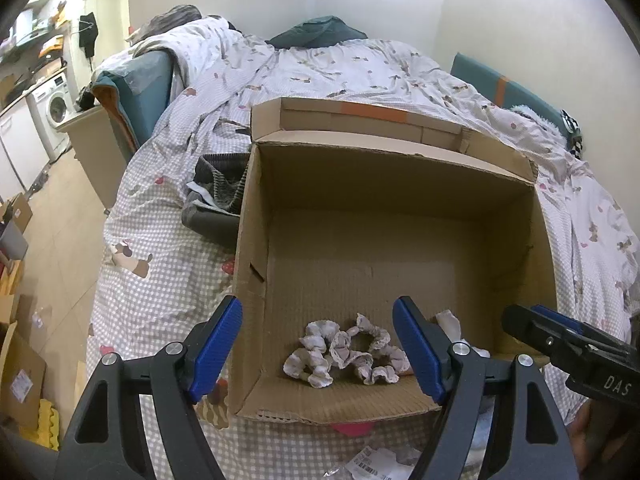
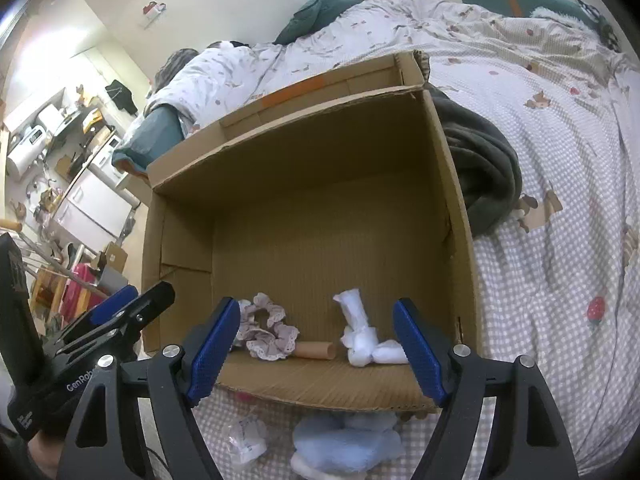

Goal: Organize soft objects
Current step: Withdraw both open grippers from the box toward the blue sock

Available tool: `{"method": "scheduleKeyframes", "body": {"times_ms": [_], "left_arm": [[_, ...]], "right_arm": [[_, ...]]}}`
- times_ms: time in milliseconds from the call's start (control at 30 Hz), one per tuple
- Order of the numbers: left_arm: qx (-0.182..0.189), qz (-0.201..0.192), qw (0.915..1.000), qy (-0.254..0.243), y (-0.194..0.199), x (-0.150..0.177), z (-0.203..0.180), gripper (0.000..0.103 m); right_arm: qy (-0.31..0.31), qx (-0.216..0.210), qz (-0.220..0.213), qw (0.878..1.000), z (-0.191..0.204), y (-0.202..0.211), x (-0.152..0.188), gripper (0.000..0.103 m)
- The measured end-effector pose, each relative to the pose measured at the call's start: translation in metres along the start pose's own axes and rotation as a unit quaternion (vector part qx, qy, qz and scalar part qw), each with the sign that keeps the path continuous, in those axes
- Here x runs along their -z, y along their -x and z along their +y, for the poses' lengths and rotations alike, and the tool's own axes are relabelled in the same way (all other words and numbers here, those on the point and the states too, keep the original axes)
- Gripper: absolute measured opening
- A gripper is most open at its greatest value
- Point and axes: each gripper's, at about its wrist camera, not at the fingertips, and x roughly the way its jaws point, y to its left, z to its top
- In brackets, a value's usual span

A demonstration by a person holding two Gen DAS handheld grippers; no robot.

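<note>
Here, nearest me, both my tongs hang over the near edge of the box [image 1: 400,200], tilted down into it. My left gripper [image 1: 317,350] stands wide open with nothing between its blue pads; the scrunchies [image 1: 344,354] lie loose on the box floor just past them, a ruffled heap near the front wall. My right gripper [image 2: 317,350] is spread wide too, holding nothing, and the white sock [image 2: 366,336] lies on the cardboard between and beyond its fingers, not touched by either pad. Beside the sock, to its left in the right wrist view, rests a short cardboard tube [image 2: 316,350], its end under the scrunchies.

Below the box's front lip, on the checked quilt [image 2: 560,200], sit a pale blue soft thing [image 2: 344,448] and a crumpled plastic wrapper [image 2: 246,438].

The rest of the box floor is bare cardboard. Its far flap stands up, with an orange tape strip [image 1: 372,112].

Outside the box, a dark blanket [image 2: 480,168] is bunched against one side wall. Further back a dark green pillow [image 1: 320,32] lies at the wall.
</note>
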Motion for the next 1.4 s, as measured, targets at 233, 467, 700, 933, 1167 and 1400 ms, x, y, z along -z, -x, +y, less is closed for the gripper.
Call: {"method": "scheduleKeyframes", "body": {"times_ms": [233, 467, 700, 933, 1167, 1400], "left_arm": [[0.003, -0.011, 0.9999, -0.001, 0.003, -0.001, 0.001, 0.076], [0.013, -0.04, 0.9991, 0.008, 0.025, -0.002, 0.008, 0.076], [0.006, -0.039, 0.9989, 0.026, 0.042, 0.002, 0.025, 0.076], [-0.022, -0.019, 0.997, 0.072, 0.05, 0.017, 0.056, 0.076], [-0.053, -0.011, 0.9926, 0.109, 0.062, 0.034, 0.087, 0.076], [-0.106, 0.043, 0.9795, 0.166, 0.054, 0.065, 0.12, 0.075]], "right_arm": [[0.0, -0.001, 0.001, 1.0, 0.0, 0.001, 0.0, 0.083], [-0.007, 0.009, 0.001, 1.0, -0.006, 0.002, 0.0, 0.083], [-0.017, 0.018, -0.004, 1.0, -0.011, 0.011, 0.003, 0.083], [-0.001, 0.022, -0.014, 1.0, -0.006, 0.034, 0.015, 0.083], [-0.018, 0.019, -0.021, 0.999, -0.016, 0.057, 0.031, 0.083], [-0.075, 0.021, 0.013, 0.997, -0.033, 0.061, 0.056, 0.083]]}}
